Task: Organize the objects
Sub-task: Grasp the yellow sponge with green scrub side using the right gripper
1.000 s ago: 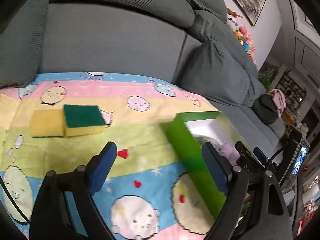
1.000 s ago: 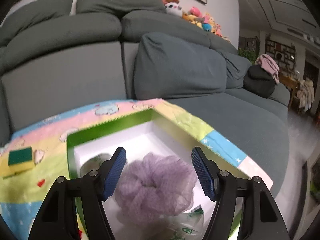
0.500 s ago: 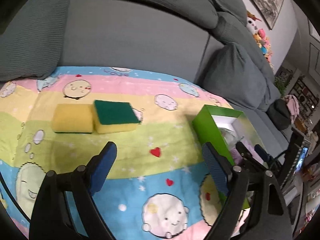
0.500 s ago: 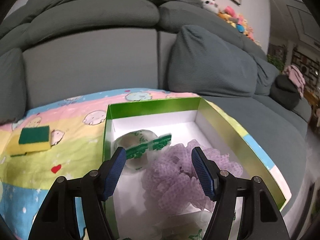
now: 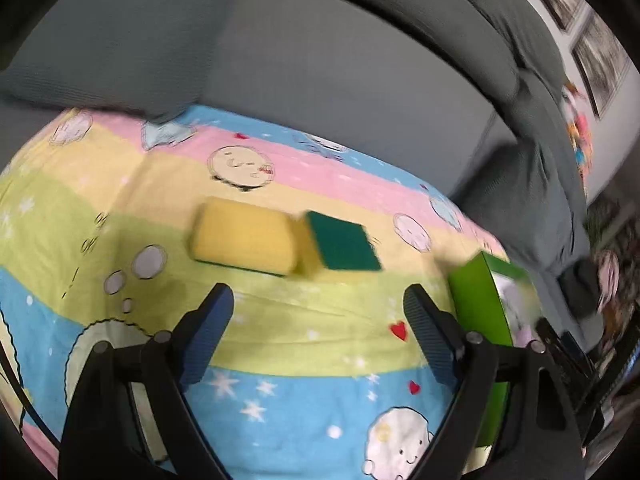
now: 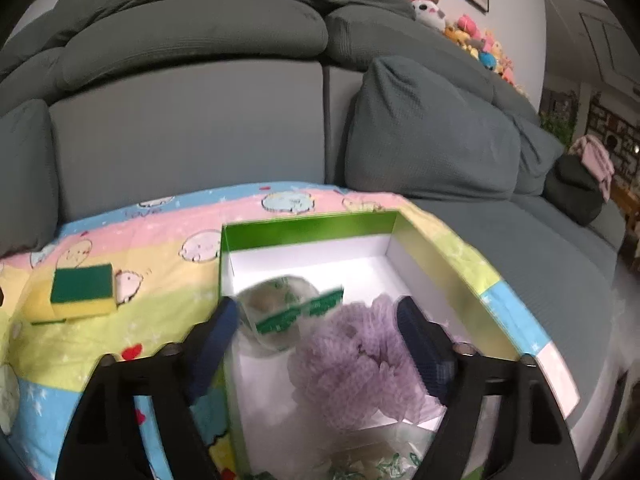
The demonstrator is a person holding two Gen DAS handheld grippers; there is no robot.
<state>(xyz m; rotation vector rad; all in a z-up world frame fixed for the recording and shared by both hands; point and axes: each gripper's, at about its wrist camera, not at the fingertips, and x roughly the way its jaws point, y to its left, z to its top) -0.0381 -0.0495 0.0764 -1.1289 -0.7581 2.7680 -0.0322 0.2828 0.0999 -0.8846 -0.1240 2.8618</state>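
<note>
A plain yellow sponge [image 5: 244, 242] and a green-topped yellow sponge [image 5: 344, 246] lie side by side on the striped cartoon blanket [image 5: 304, 336]. My left gripper [image 5: 318, 298] hovers just in front of them, open and empty. In the right wrist view a green box [image 6: 308, 226] with a white inside holds a purple mesh puff [image 6: 360, 364] and a wrapped scourer ball [image 6: 280, 316] with a green label. My right gripper [image 6: 320, 312] is over the box with its jaws opening. The puff lies loose below them, and the pads do not press on it.
The blanket covers a grey sofa seat [image 6: 520, 232], with grey back cushions [image 6: 192, 128] close behind. A loose grey pillow [image 6: 424, 136] stands right of the box. Plush toys [image 6: 476, 40] line the sofa top. More green-printed packets [image 6: 368, 464] lie at the box's near end.
The left gripper swung left, bringing the two sponges to the middle of its view and the box to the right edge. The right gripper drew back over the box and its jaws spread wider.
</note>
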